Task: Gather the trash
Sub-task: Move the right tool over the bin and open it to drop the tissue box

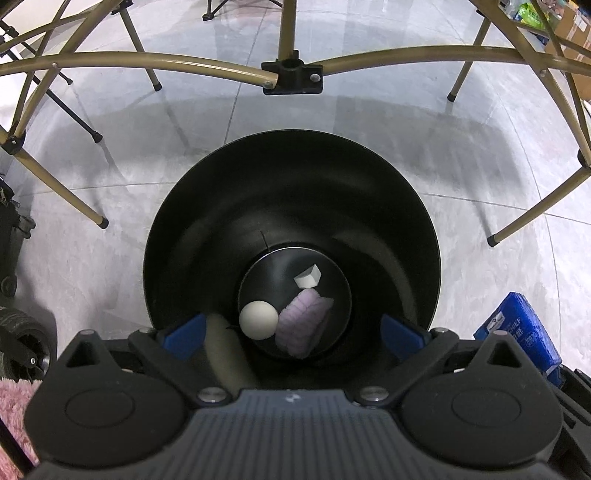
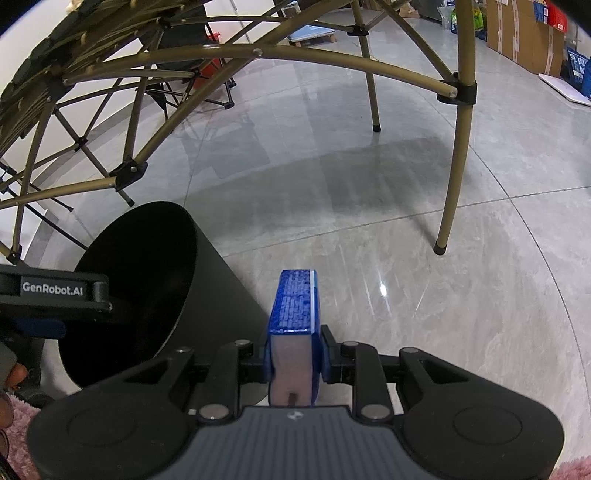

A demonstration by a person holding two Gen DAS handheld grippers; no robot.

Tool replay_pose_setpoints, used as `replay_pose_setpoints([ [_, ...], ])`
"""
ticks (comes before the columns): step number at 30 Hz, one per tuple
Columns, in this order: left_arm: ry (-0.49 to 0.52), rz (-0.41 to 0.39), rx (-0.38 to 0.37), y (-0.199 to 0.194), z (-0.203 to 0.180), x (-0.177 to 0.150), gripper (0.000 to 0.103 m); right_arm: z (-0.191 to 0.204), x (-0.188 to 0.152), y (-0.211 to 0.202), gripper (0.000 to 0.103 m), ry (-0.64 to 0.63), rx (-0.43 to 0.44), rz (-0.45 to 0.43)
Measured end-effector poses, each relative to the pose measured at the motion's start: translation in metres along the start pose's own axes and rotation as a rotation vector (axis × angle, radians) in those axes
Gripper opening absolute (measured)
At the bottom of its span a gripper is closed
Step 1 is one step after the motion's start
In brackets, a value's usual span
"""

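Note:
I look straight down into a black round bin (image 1: 295, 192). On its bottom lie a white ball (image 1: 258, 319), a purple fuzzy bundle (image 1: 303, 326) and a small white cube (image 1: 307, 277). My left gripper (image 1: 293, 338) hangs over the bin's mouth, open wide, with nothing between its blue pads (image 1: 184, 338). A pale blurred long shape (image 1: 223, 354) shows by the left pad, against the bin's near wall. My right gripper (image 2: 294, 354) is shut on a flat blue packet (image 2: 293, 302), held edge-up to the right of the bin (image 2: 218, 280). The packet (image 1: 517, 332) also shows in the left wrist view.
Gold metal tube frames (image 1: 147, 61) and their black-tipped legs (image 2: 439, 247) arch over the grey tiled floor around the bin. A pink fluffy rug (image 1: 14, 413) and a black wheel (image 1: 22, 354) lie at the near left. Cardboard boxes (image 2: 524, 33) stand far right.

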State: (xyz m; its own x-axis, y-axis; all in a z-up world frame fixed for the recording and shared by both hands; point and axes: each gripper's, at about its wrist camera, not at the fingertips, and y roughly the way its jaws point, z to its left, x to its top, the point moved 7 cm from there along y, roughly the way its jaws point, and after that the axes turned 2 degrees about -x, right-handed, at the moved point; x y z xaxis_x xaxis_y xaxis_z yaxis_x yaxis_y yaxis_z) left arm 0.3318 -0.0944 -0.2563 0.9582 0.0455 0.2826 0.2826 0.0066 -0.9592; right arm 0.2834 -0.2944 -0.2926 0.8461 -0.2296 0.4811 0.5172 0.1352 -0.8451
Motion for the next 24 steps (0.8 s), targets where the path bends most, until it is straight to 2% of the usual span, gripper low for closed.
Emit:
replay_pose_setpoints([
  [24,-0.044,-0.065,-0.017,-0.024,0.029,-0.002,0.103,0.027,0.007,-0.028,0.023,-0.038,0.005,-0.064],
])
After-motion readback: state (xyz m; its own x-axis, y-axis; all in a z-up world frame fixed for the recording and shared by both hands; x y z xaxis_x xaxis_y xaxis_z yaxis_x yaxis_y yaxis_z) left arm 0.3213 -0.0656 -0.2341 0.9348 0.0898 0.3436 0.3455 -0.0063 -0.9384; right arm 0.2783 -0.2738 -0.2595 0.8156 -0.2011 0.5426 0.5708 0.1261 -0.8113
